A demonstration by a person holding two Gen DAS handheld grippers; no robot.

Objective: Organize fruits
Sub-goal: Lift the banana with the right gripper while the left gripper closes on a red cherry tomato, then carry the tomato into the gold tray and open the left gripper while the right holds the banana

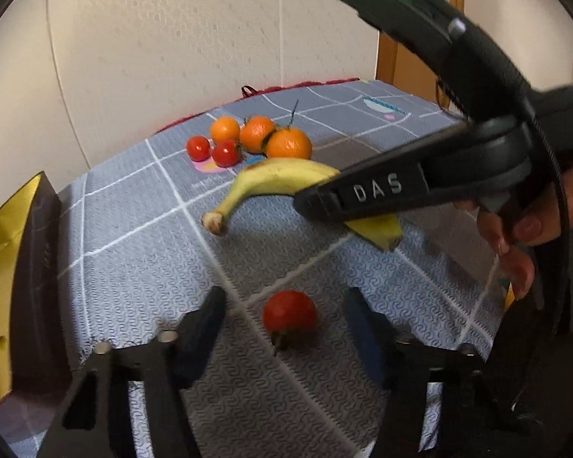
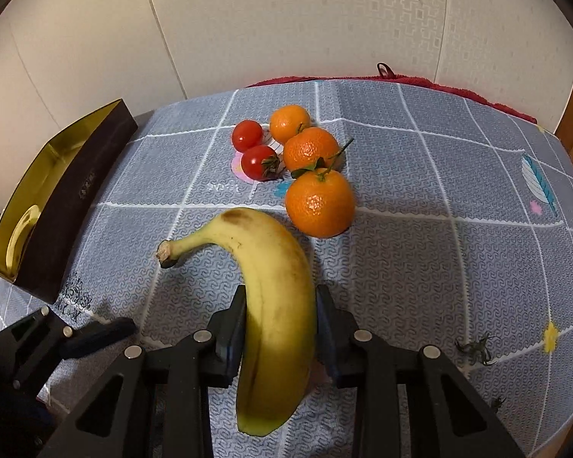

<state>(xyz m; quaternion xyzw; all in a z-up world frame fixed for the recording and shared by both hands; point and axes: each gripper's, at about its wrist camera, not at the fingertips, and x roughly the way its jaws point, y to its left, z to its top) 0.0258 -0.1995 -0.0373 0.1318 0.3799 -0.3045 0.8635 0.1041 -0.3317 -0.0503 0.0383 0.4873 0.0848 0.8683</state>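
Note:
A red tomato (image 1: pixel 289 315) lies on the grey chequered mat between the fingers of my left gripper (image 1: pixel 286 313), which is open with a gap on either side of the fruit. My right gripper (image 2: pixel 281 297) is shut on a yellow banana (image 2: pixel 275 286), its pads pressing both flanks near the middle; the stem end points left. Behind it sit three oranges (image 2: pixel 319 202) and two more tomatoes (image 2: pixel 259 162) in a cluster. A dark box (image 2: pixel 76 191) with a golden inside stands at the left and holds another banana (image 2: pixel 23 225).
The mat (image 2: pixel 439 248) covers the table up to a red towel (image 2: pixel 363 78) along the far edge by the wall. Small green stem bits (image 2: pixel 477 351) lie at the right. A person's hand (image 1: pixel 523 229) holds the right gripper. A wooden frame (image 1: pixel 386 57) stands behind.

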